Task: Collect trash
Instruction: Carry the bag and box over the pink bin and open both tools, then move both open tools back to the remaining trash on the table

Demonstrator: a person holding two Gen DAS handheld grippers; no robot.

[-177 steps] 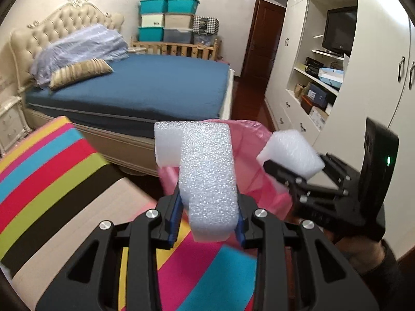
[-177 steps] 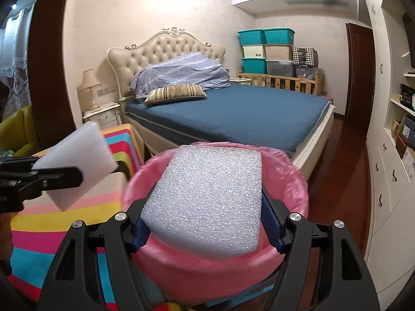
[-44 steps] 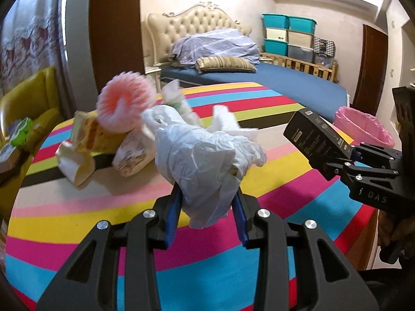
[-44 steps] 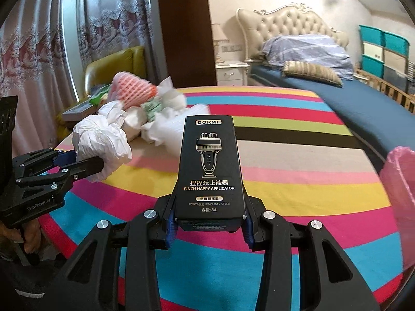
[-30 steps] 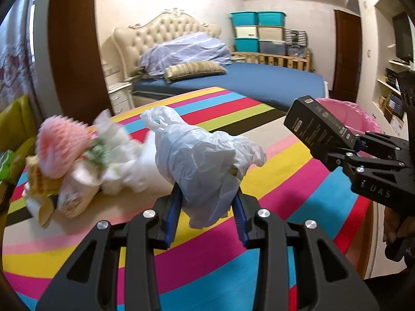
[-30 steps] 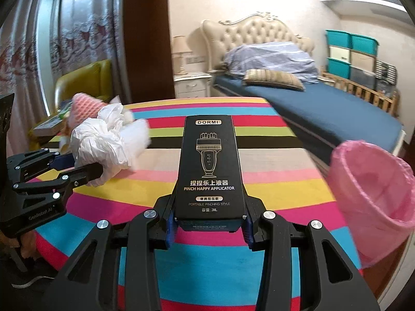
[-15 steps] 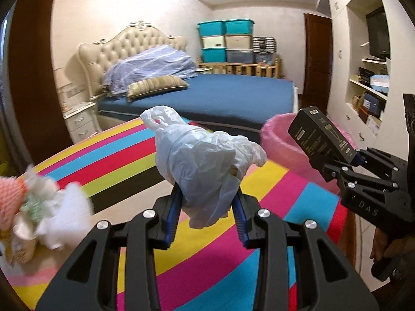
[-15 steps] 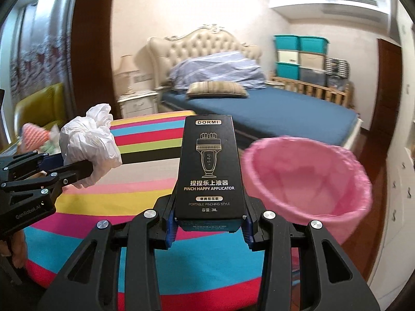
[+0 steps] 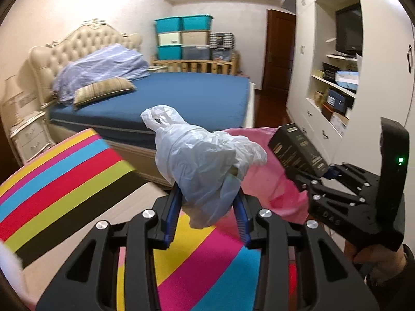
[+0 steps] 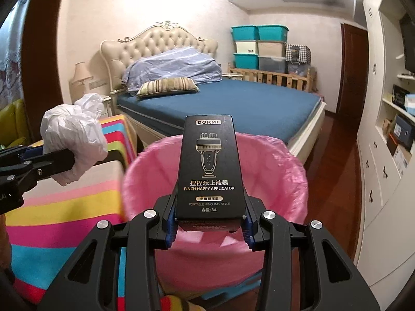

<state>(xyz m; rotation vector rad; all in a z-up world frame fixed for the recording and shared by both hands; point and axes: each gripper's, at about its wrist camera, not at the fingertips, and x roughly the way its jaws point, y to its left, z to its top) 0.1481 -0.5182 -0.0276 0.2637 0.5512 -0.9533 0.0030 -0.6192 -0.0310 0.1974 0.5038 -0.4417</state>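
Note:
My left gripper [image 9: 207, 207] is shut on a crumpled white plastic bag [image 9: 205, 160], held above the striped table's edge; it also shows at the left of the right wrist view [image 10: 72, 142]. My right gripper [image 10: 208, 223] is shut on a black DORMI box [image 10: 208, 168], held upright over the near rim of the pink-lined trash bin [image 10: 272, 181]. In the left wrist view the box [image 9: 295, 150] and the right gripper [image 9: 306, 176] sit over the bin [image 9: 269, 186], to the right of the bag.
The striped tablecloth [image 9: 64, 176] covers the table at the left and below. A bed with a blue sheet [image 10: 246, 103] stands behind the bin. White cabinets with shelves [image 10: 389, 129] line the right wall. Red wooden floor [image 10: 334, 155] lies between bed and cabinets.
Both grippers have swung right from the trash pile on the table toward the pink bin. The box now hangs over the bin's rim; the bag is close to it. Both grips are unchanged.

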